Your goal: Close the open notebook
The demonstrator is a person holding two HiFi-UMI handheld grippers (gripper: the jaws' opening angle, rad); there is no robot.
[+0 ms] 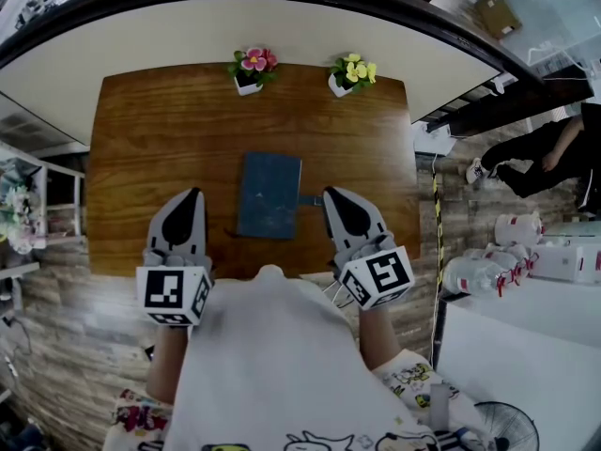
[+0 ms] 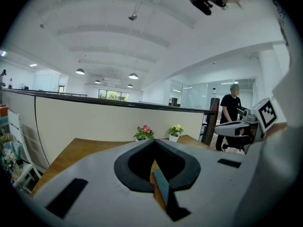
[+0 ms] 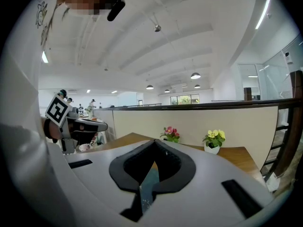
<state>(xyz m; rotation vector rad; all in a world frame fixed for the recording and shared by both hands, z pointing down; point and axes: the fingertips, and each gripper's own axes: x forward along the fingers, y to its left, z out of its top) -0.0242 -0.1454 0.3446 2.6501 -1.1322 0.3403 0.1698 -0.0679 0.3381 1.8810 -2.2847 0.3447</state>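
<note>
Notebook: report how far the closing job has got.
Done, it appears: the notebook lies flat on the table, blue cover up, no pages showing. In hand: nothing. The left gripper and right gripper sit one on each side of it, jaws together and empty. Left: seemingly nothing but drawing the grippers away.

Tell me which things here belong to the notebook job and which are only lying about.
Job: blue notebook; left gripper; right gripper, both shut beside it.
Lying about: pink flower pot; yellow flower pot; both on the wooden table.
</note>
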